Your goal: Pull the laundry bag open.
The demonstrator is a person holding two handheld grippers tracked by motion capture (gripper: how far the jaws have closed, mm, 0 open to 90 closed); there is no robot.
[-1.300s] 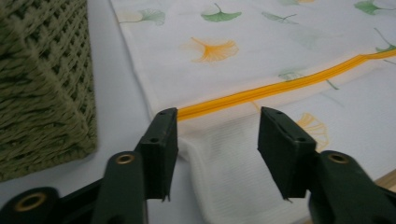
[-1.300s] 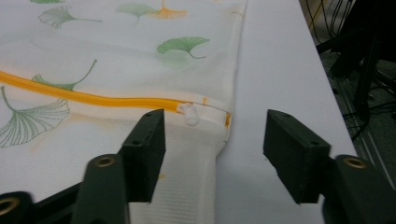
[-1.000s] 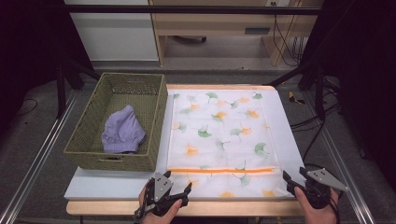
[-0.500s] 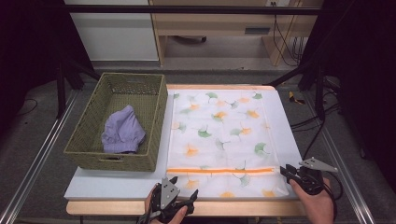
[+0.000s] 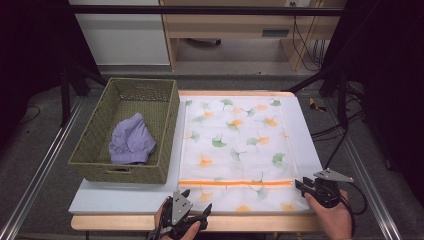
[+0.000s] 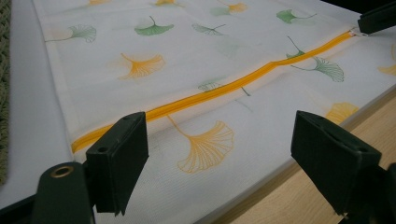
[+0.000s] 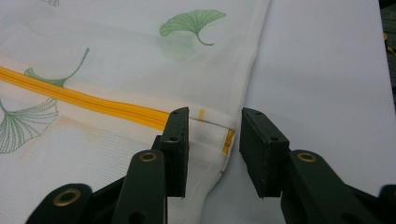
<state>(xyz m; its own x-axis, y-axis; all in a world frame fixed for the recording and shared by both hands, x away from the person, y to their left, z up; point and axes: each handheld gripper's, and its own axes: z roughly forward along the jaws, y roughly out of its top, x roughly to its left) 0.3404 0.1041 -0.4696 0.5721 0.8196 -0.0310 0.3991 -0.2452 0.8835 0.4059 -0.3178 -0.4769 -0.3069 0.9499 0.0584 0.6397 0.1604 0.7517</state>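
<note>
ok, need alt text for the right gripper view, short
The right gripper, jaws partly open, straddles the right end of an orange zipper on a white mesh laundry bag printed with green and orange ginkgo leaves. The bag lies flat on a white table surface, its edge running just past the gripper.

Basket (image 5: 127,135) (wicker) — blocks left side.

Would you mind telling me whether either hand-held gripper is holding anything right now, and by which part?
Nothing is held. The left hand-held gripper is wide open over the white leaf-printed mesh bag; the right hand-held gripper is open around the orange zipper's end, not clamped.
</note>
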